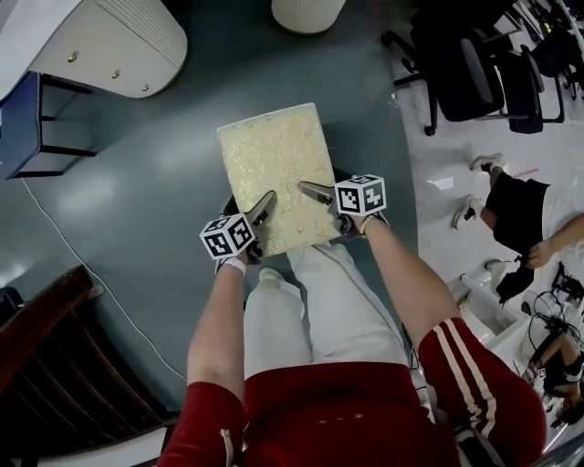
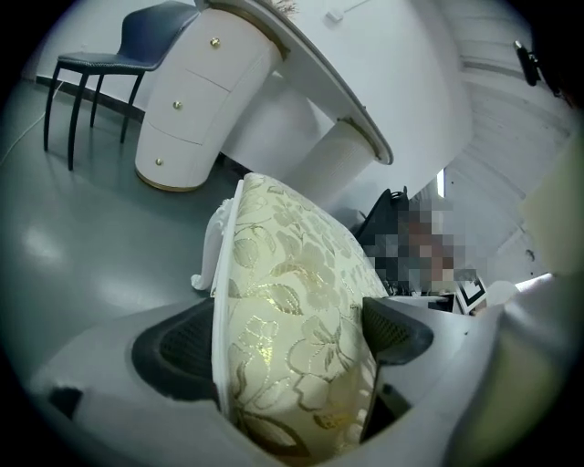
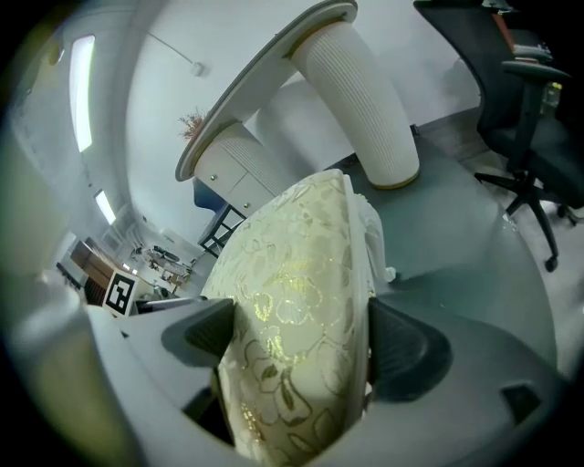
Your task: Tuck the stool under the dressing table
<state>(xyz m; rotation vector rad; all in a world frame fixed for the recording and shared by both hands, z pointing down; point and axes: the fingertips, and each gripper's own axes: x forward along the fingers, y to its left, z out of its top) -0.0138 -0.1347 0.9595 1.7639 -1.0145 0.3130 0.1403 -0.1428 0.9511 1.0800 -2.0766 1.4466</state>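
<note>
Head view. The rectangular stool with a cream cushion of gold floral brocade (image 1: 274, 173) stands on the grey-green floor (image 1: 137, 201), directly in front of the wearer's white-trousered legs. Its far short edge points toward the white curved dressing table (image 1: 119, 46), which it has not reached. The table's drawer unit with small gold knobs lies to the upper left and its ribbed white pedestal (image 1: 306, 14) to the upper middle. We see the left gripper (image 1: 260, 212) at the cushion's near left corner and the right gripper (image 1: 315, 193) at its near right corner. Each carries a cube printed with black-and-white square markers, and these patterns are the only print we can make out.

Left gripper view. The left gripper (image 2: 292, 342) has its dark pads pressed on either face of the stool (image 2: 283, 264) seat, held apart by the cushion's thickness. A dark blue chair (image 2: 137, 36) stands beside the dressing table (image 2: 196, 100).

Right gripper view. The right gripper (image 3: 306, 342) clamps the stool (image 3: 301, 246) likewise, with one pad on each face. Beyond it rise the dressing table (image 3: 255, 82) and a black office chair (image 3: 529, 100).
</note>
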